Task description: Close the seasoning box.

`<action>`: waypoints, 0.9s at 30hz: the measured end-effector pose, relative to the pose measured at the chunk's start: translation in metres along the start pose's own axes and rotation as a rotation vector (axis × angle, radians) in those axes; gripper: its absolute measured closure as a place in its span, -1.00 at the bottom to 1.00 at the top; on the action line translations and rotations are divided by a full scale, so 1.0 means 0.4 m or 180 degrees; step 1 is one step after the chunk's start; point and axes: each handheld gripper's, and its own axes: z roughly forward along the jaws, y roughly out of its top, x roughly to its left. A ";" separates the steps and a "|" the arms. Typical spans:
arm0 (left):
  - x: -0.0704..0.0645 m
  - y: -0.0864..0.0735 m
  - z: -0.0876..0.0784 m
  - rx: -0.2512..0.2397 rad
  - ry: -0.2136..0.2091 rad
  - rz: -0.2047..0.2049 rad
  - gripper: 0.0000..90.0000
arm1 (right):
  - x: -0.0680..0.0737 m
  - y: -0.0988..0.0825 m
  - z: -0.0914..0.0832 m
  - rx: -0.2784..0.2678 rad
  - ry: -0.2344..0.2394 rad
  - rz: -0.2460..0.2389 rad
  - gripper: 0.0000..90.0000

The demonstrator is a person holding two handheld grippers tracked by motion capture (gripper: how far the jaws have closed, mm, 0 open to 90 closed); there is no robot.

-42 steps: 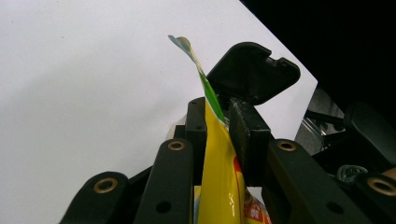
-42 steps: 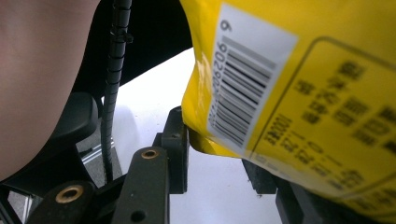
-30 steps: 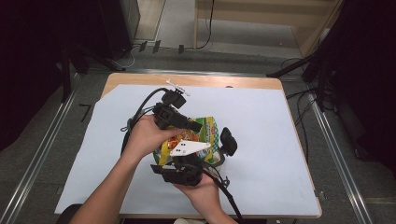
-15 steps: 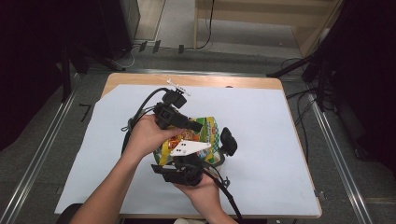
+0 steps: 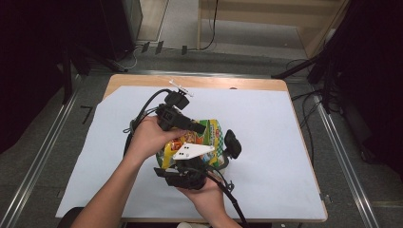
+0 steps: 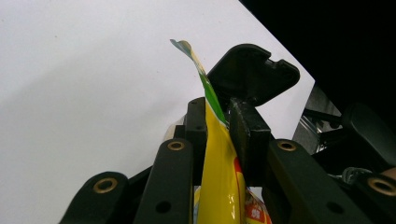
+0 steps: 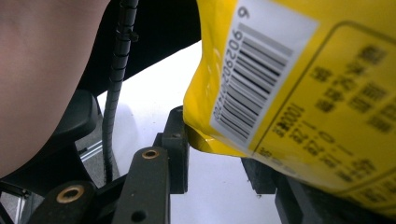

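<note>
The snack bag (image 5: 199, 140), a glossy yellow-and-green foil pouch with a white barcode patch, is held up just above the middle of the counter (image 5: 285, 156), which is covered by a smooth white sheet. The left hand-held gripper (image 6: 217, 126) is clamped on the bag's thin upper seam, its black jaws nearly together with the flattened film pinched between them. The right hand-held gripper (image 7: 219, 163) holds the lower edge, its jaws set a little wider, with the puffy yellow corner wedged between them; how firmly they press cannot be told.

The likeliest trouble is slippage: the film is slick and the hold on each seam is narrow, so an uneven pull could let the bag slide free. A sudden tear could scatter the contents across the sheet.
</note>
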 end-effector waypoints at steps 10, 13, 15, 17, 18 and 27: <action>-0.027 -0.002 -0.007 -0.0022 0.0092 0.0101 0.75 | -0.005 -0.005 0.006 -0.0038 0.0007 -0.0004 0.49; -0.030 -0.002 -0.008 -0.0032 0.0080 0.0108 0.75 | -0.009 -0.007 0.007 -0.0043 0.0024 0.0040 0.49; -0.030 -0.002 -0.009 -0.0031 0.0072 0.0102 0.75 | -0.010 -0.008 0.007 -0.0039 0.0023 0.0041 0.49; -0.030 -0.002 -0.010 -0.0029 0.0066 0.0098 0.75 | -0.010 -0.008 0.007 -0.0041 0.0028 0.0042 0.49; -0.029 -0.002 -0.011 -0.0029 0.0066 0.0097 0.75 | -0.010 -0.007 0.007 -0.0044 0.0031 0.0039 0.49; -0.031 -0.003 -0.011 -0.0024 0.0070 0.0099 0.75 | -0.010 -0.008 0.008 -0.0037 0.0035 0.0044 0.49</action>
